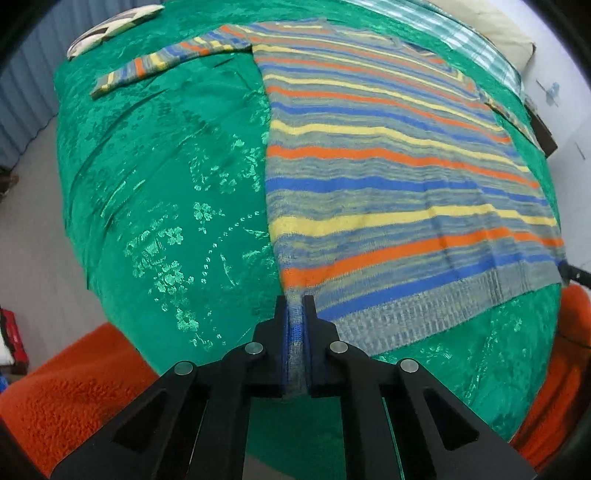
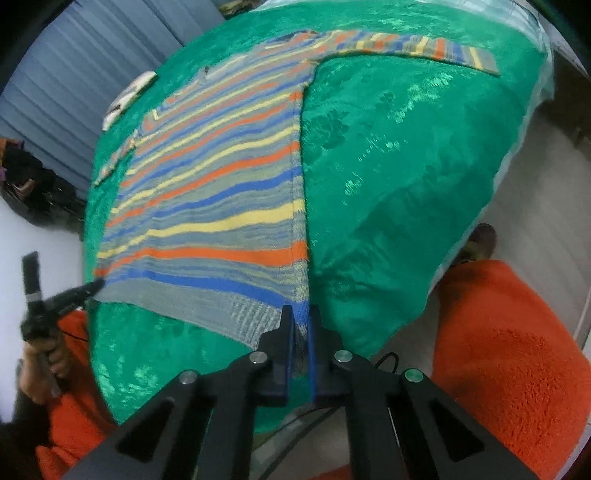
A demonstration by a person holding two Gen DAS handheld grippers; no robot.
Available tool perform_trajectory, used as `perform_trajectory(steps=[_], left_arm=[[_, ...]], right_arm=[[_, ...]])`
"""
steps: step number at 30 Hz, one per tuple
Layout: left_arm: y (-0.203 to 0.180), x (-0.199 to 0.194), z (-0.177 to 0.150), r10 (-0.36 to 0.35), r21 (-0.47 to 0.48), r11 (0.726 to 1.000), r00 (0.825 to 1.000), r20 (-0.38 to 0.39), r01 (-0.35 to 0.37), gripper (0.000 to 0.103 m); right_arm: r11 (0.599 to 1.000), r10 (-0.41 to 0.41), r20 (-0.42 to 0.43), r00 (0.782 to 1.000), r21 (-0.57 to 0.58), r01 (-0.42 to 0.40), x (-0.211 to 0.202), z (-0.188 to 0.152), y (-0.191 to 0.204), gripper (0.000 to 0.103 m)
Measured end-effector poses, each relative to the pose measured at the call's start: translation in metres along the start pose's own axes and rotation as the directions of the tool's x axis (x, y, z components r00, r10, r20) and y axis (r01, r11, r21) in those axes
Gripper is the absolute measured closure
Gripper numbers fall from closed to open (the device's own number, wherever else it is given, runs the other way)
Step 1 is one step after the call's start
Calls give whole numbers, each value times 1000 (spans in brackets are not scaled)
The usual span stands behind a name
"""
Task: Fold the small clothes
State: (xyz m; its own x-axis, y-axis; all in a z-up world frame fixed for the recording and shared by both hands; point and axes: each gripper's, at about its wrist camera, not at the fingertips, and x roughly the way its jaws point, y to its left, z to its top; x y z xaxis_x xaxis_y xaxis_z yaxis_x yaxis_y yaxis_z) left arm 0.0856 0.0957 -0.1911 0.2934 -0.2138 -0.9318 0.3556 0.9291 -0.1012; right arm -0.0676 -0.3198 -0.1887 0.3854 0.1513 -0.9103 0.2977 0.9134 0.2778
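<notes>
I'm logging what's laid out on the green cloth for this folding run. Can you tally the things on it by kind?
Striped sweater: 1, hem corners pinched by the left gripper and right gripper
Flat white patterned item at the far edge, kind unclear: 1
Total on the green cloth: 2
</notes>
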Motion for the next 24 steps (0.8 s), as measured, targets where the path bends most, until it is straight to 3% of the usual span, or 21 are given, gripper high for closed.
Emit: perform_trajectory(steps=[3,6,8,11,13,15,20,22,24], left_arm=[[-6,1,0,23,23,999,1000,2,-23,98],[-9,-9,-1,59,26,998,998,9,-59,84],[-8,-24,-4,79,2,997,996,41,-79,53],[-9,-54,-5,98,-19,995,987,126,-97,24],[-18,-69,0,105,-16,994,980,169,-104,22],[-28,-74,8,85,0,996,979,184,-86,20],[-65,-48,24,64,72,994,976,210,-81,19],[-72,-24,22,80,89,991,982,174,-96,19],[-78,13,11,113,131,984,992,52,-119,19]], right_arm=[[1000,-6,-2,1000,18,6,8,1,0,97],[1000,-21,7,1000,6,20,5,1,4,95],[999,-39,9,999,17,39,0,1,5,85],[995,-98,42,994,-9,99,-17,-1,10,74],[981,-170,91,981,-74,177,-32,2,28,72],[970,-188,130,974,-128,204,-40,5,47,69],[953,-129,186,974,-249,174,-26,21,98,65],[953,-80,170,982,-277,126,-6,24,110,65],[947,-94,97,991,-297,119,28,21,114,65]])
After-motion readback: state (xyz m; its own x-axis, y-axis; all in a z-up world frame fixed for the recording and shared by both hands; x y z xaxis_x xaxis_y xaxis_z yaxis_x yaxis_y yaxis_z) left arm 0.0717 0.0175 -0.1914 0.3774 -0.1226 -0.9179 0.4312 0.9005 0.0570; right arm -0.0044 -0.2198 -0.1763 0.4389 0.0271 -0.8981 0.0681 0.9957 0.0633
